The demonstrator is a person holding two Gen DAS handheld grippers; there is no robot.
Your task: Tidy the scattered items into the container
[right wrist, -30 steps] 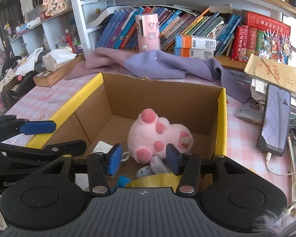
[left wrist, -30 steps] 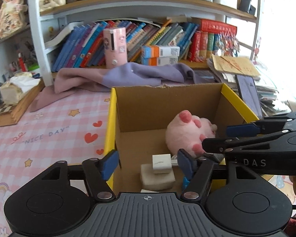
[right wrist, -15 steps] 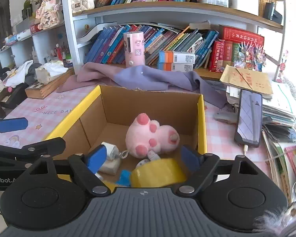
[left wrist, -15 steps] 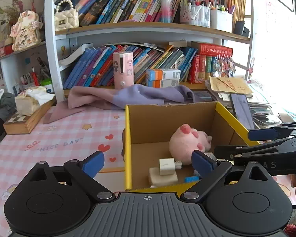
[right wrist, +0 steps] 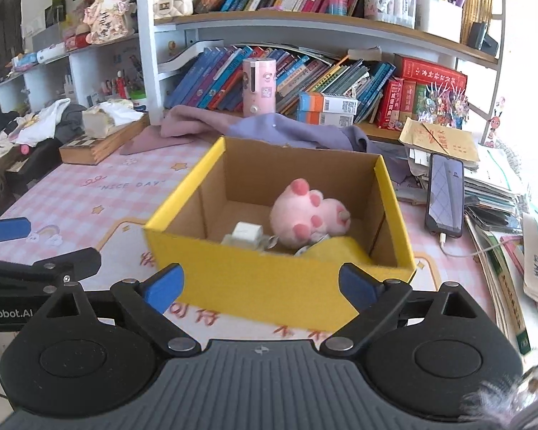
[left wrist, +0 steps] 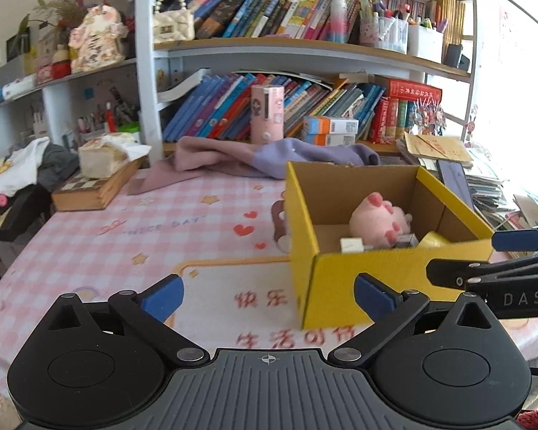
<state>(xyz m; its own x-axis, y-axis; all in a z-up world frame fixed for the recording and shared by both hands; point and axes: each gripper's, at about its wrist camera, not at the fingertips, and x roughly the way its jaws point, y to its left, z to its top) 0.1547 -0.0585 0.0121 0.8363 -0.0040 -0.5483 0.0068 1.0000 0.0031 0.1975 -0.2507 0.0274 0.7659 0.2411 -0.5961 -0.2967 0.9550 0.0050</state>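
A yellow cardboard box (left wrist: 376, 268) (right wrist: 269, 286) stands on the pink checked tablecloth. Inside lie a pink plush paw (left wrist: 380, 224) (right wrist: 308, 215), a white charger cube (left wrist: 351, 243) (right wrist: 247, 231) and a yellow tape roll (left wrist: 435, 240) (right wrist: 337, 247). My left gripper (left wrist: 269, 295) hangs in front of the box's near left corner, its jaws opening with nothing between them. My right gripper (right wrist: 262, 283) faces the box's front wall, jaws opening and holding nothing. A small brown and pink thing (left wrist: 279, 222) sits against the box's left wall, partly hidden.
A phone (right wrist: 444, 193) on a cable and stacks of books and papers (right wrist: 502, 197) crowd the right. A purple cloth (left wrist: 262, 157) lies behind the box. A chessboard box with tissues (left wrist: 97, 182) sits at the far left. Bookshelves fill the back.
Both grippers have drawn back from inside the box to in front of it, and their jaws have spread wide. The yellow tape roll now lies in the box.
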